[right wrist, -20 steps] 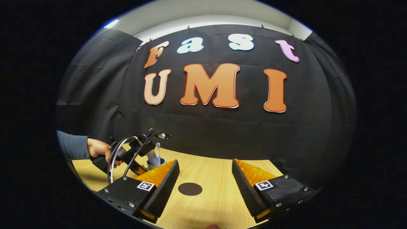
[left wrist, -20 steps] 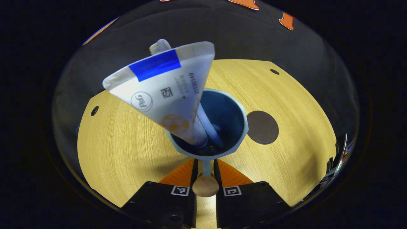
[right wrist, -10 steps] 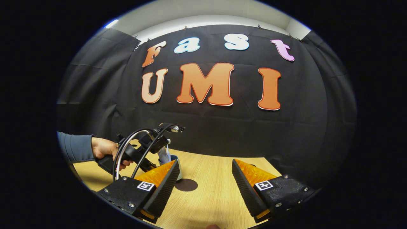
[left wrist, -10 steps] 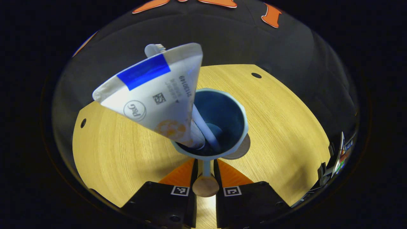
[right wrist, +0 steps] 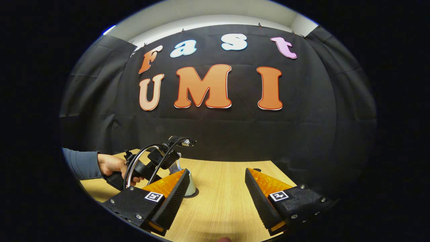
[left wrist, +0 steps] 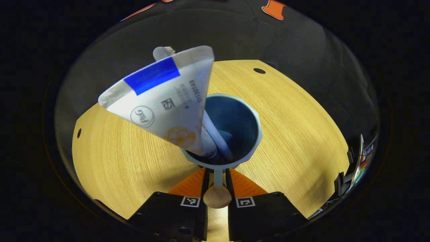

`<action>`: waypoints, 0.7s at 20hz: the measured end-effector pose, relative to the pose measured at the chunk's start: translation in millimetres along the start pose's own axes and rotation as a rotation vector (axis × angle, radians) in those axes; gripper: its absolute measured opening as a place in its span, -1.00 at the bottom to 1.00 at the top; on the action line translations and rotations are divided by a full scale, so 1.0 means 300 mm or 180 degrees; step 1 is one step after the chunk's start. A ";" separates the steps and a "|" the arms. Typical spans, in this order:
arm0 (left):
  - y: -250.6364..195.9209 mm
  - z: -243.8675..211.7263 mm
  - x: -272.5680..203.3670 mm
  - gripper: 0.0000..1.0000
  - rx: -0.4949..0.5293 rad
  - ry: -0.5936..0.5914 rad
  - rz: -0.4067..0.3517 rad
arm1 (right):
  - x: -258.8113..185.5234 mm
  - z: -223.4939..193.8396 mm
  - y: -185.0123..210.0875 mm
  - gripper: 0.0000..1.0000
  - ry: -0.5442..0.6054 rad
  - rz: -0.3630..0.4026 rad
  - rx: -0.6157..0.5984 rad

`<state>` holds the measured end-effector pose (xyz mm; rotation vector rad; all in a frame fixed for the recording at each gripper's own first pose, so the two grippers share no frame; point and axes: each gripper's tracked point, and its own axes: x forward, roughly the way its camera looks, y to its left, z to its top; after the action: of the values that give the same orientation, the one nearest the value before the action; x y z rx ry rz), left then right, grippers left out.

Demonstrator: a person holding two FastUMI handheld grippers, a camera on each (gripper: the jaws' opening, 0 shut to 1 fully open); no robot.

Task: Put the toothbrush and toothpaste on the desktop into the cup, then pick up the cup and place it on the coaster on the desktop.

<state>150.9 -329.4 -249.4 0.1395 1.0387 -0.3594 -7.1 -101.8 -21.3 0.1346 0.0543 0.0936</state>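
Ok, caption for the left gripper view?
Left gripper shut on the cup handle, toothpaste and toothbrush inside, above the desktop.

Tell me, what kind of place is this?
Probably a small recording booth, not a real bathroom: black cloth hangs as the wall behind a bare wooden table, and a hand works a hand-held gripper shut on a cup's handle.

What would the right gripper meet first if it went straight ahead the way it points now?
The right gripper, jaws open, looks to have only bare table ahead, then the black cloth wall. The cup sits off to its left. Depth is unclear.
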 end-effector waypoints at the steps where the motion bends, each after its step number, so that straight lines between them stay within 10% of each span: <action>1: -0.038 -0.007 -0.033 -0.51 -0.0010 0.0004 0.0021 | -0.002 -0.006 -0.009 0.98 0.0008 -0.0015 0.0022; 3: -0.031 0.027 -0.141 -0.48 0.0063 -0.0149 0.0062 | -0.007 -0.011 -0.018 0.98 0.0014 -0.0031 0.0042; 6: -0.088 0.076 -0.214 0.97 0.0143 -0.0360 0.0171 | -0.011 -0.014 -0.033 0.98 0.0043 -0.0093 -0.0014; 14: -0.089 0.135 -0.498 1.00 0.0211 -0.1353 0.0549 | 0.008 0.041 0.055 0.98 -0.0100 -0.0081 -0.0058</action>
<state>106.4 -332.1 -98.9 0.2010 0.5903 -0.2516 -5.3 -86.7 -6.9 0.1171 0.0238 0.0667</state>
